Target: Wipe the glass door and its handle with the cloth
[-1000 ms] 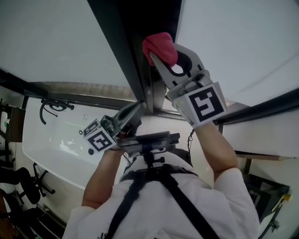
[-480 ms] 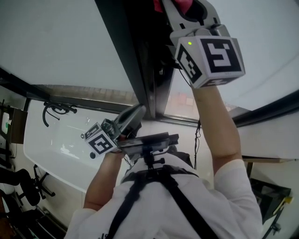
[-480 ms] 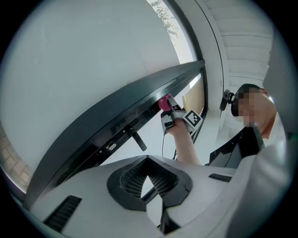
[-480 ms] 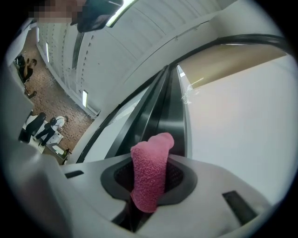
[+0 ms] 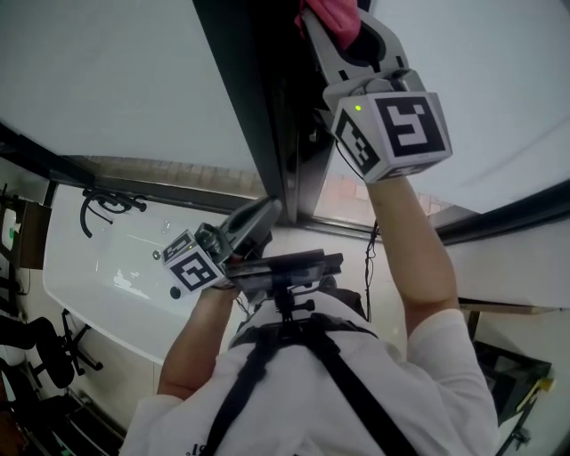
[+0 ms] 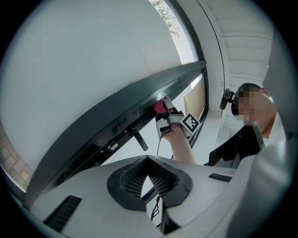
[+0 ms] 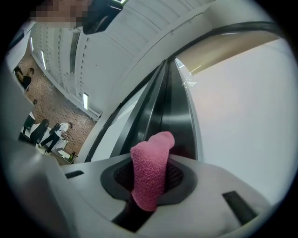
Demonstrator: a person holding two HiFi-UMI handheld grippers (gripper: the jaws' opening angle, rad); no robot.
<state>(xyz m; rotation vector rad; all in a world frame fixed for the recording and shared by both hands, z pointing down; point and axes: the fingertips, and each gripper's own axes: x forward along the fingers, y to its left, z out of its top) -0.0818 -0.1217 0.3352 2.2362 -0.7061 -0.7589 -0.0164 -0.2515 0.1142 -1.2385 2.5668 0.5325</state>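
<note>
Fingertips of the left gripper (image 6: 148,161) meet at a point with nothing between them. They aim up at the dark door frame (image 6: 107,125) without touching it. I judge this gripper is simply held idle, out of the way, while the other one works. Beyond those closed tips, partway along the frame toward the other gripper, the door handle (image 6: 138,139) juts out as a short dark lever, and nothing touches it. Pale glass (image 5: 98,80) lies to either side of the frame.

The right gripper (image 5: 343,27) is held high, its fingers clamped on the pink cloth (image 7: 150,169), a rolled wad whose free end sticks past the fingertips, so cloth rather than plastic meets the door. That end lies against or just short of the frame ahead of the fingers, and I cannot tell which. By my reading the wiping is high on the door and the handle is not yet reached.

No brand or words can be read. Each gripper's cube (image 5: 405,125) carries only black-and-white square markers, and a small green light (image 5: 357,108) glows on the right one.
</note>
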